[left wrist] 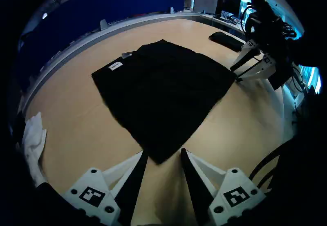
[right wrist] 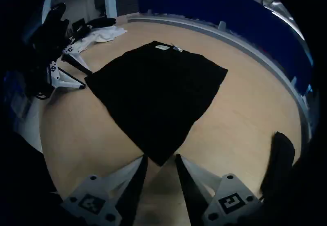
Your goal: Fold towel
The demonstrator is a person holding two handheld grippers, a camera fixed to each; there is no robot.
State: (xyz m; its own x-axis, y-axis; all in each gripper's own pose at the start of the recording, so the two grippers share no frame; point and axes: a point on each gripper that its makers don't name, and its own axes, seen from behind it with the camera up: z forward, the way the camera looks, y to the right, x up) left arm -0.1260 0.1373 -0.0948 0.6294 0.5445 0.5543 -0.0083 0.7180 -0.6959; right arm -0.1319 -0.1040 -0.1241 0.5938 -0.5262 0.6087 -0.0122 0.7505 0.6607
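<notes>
Towel, black and spread flat, is seen near the middle of the tabletop, turned cornerwise to both sets of jaws. The left gripper is held with jaws released, one corner lying on the tabletop just between its fingertips, not pinched. The right gripper is likewise open about the adjoining corner. One corner is thus nearest each hand, and the fold is judged to run from their shared edge toward the opposite edge, where a label is sewn.
</notes>
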